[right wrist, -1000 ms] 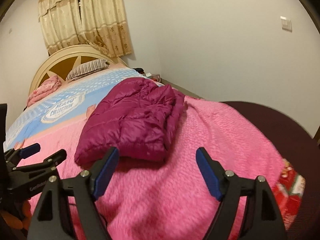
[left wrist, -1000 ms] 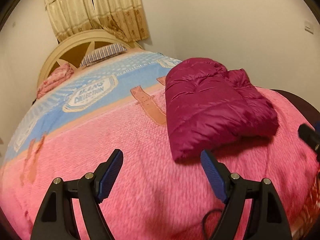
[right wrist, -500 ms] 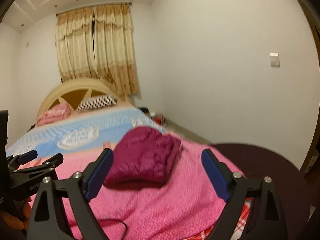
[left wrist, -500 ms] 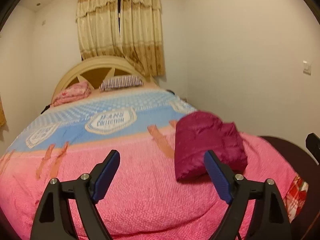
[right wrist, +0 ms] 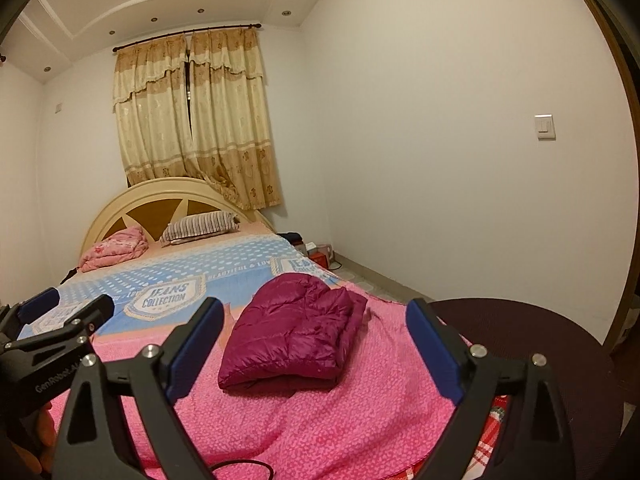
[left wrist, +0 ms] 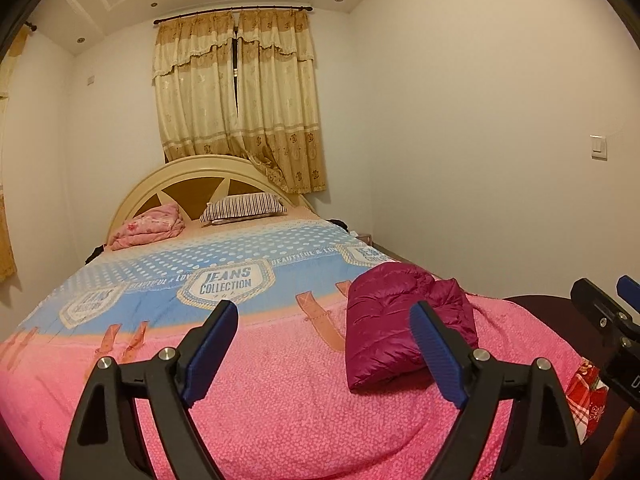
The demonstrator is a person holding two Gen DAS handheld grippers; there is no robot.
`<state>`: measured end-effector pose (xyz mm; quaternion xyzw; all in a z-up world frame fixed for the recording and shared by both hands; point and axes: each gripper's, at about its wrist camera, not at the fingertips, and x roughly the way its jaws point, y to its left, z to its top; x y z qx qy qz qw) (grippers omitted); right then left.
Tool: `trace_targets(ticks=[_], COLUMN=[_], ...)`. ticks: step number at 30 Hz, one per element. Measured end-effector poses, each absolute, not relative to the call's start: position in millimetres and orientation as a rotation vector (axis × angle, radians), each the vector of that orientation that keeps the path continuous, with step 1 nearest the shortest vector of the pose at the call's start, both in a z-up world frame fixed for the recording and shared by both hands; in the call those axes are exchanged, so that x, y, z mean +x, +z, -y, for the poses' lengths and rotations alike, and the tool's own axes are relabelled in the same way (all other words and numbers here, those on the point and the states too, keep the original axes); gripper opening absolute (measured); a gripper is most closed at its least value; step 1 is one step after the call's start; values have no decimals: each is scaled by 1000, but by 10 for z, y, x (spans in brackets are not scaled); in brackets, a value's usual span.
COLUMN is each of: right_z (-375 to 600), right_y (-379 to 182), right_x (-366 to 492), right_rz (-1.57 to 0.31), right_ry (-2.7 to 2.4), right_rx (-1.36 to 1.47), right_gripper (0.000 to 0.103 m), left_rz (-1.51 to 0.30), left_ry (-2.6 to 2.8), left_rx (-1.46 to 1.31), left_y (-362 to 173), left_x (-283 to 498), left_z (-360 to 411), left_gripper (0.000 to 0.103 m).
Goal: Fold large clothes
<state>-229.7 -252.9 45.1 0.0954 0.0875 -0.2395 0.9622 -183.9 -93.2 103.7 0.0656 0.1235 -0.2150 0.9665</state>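
The lower ends of both grippers run out of the bottom of their own views, so only the black fingers and blue pads show. In the left wrist view the near-right part of the folded magenta puffer jacket is covered by a blue pad of the left gripper. At the right edge of that view only a black tip of the right gripper shows. In the right wrist view the left gripper enters from the left edge, and an orange shape below it is too cut off to name. A thin black cable loops at the bottom edge, both ends out of sight. Small things on the floor beside the far right of the bed are too small to tell apart.

There is one jacket, one bed with one cream headboard, one striped pillow, one folded pink quilt, one pair of drawn curtains and one wall switch. Two grippers are in view.

The jacket lies folded into a compact bundle on the pink blanket, toward the near right part of the bed, untouched by either gripper.

The left gripper's jaws stand wide with nothing between them. The right gripper is opening, already wide, and holds nothing; the jacket lies beyond its pads.
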Motion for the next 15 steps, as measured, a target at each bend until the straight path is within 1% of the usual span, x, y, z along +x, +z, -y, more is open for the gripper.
trace_targets(ticks=[15], right_z=[2440], right_y=[496], right_x=[-2339], right_rz=[-157], right_ry=[-477], right_rx=[178], right_gripper=[94], left_rz=[-235], left_ry=[-444], left_rx=[111], left_y=[1071], left_x=[-1904], left_z=[869], left_gripper=[89])
